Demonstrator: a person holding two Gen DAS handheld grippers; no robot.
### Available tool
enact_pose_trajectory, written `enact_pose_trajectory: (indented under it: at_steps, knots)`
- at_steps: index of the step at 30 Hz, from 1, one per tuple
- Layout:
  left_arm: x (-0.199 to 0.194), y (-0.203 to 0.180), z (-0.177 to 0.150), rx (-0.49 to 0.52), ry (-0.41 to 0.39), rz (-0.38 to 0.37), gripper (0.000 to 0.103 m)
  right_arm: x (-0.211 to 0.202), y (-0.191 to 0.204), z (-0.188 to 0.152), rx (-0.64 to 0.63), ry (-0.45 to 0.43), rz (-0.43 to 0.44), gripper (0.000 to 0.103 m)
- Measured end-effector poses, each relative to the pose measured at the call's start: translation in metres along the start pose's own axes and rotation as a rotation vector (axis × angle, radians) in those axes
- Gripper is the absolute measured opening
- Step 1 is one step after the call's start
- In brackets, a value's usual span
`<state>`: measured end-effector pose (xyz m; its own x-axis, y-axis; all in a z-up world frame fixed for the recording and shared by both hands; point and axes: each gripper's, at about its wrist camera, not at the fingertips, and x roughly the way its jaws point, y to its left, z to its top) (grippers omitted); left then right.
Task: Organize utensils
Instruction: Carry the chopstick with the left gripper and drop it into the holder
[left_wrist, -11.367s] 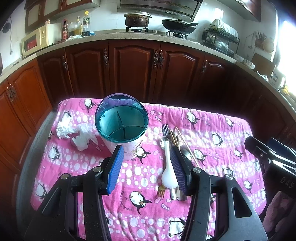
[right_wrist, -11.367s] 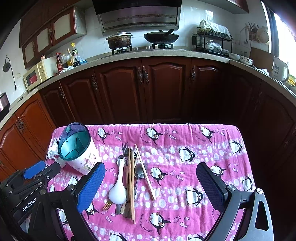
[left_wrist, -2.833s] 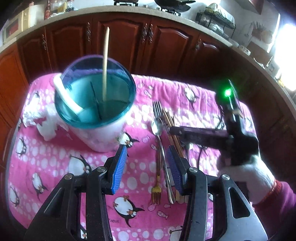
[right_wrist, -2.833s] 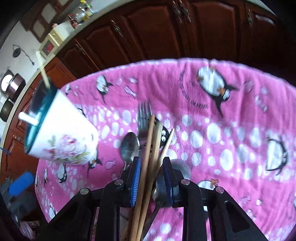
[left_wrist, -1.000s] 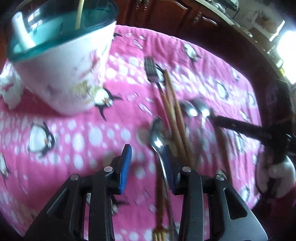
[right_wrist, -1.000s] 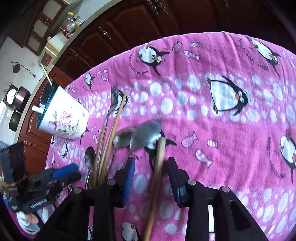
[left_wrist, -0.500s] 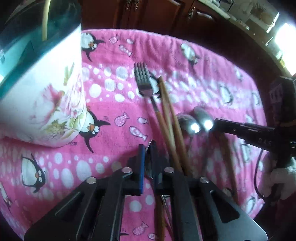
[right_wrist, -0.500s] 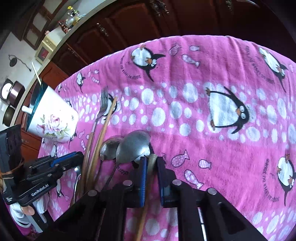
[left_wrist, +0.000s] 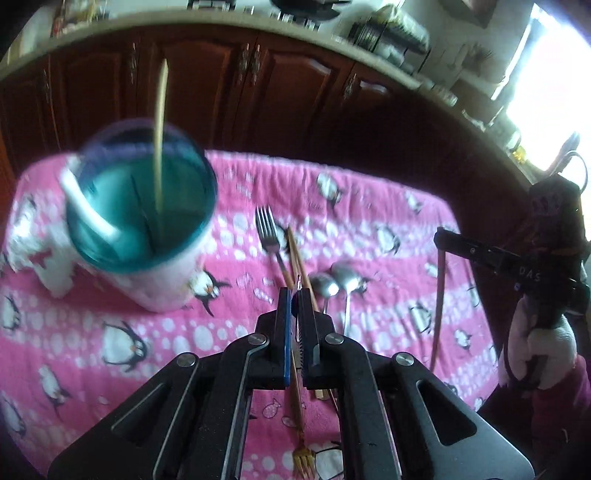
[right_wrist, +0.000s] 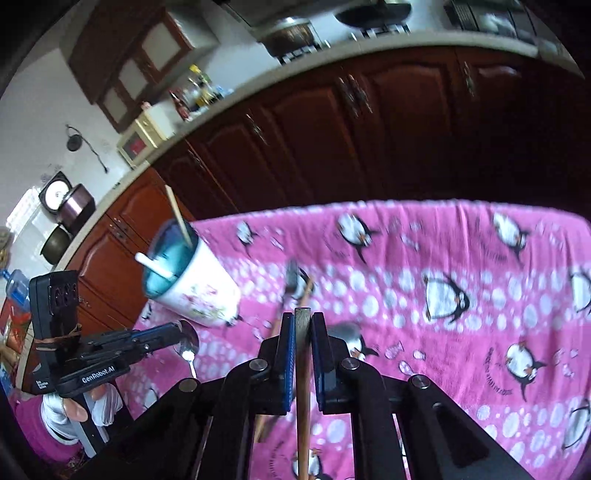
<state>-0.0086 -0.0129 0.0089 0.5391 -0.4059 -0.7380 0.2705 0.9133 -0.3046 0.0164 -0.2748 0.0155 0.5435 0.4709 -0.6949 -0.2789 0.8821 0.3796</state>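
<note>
Metal spoon (right_wrist: 187, 341) clamped in left hand-held gripper (left_wrist: 294, 295); right hand-held gripper (right_wrist: 303, 321) clenched on wooden chopstick (right_wrist: 303, 387).

A holder (left_wrist: 147, 236) stands left of a fork (left_wrist: 266, 229) and spoons (left_wrist: 334, 282) on the cloth (left_wrist: 388, 236).

The left gripper (right_wrist: 173, 330) reads "GenRobot.AI"; the right gripper (left_wrist: 443, 236) reads "DAS".

Right tongs (right_wrist: 303, 325) clamping wooden chopstick (right_wrist: 303, 387), pink penguin cloth (right_wrist: 443, 295)
</note>
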Motion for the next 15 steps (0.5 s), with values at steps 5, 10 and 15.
enact_pose_trajectory:
  at_steps: [5, 10, 15]
  knots:
    - [-0.034, -0.005, 0.011, 0.026, -0.08, -0.005, 0.002, -0.026, 0.019, 0.012, -0.038, -0.058, 0.003, 0.008]
    - [-0.077, 0.003, 0.032, 0.019, -0.156, -0.018, 0.002, -0.044, 0.045, 0.037, -0.079, -0.119, 0.033, 0.008]
    - [-0.119, 0.012, 0.058, 0.03, -0.243, 0.007, 0.002, -0.056, 0.08, 0.071, -0.12, -0.205, 0.077, 0.008]
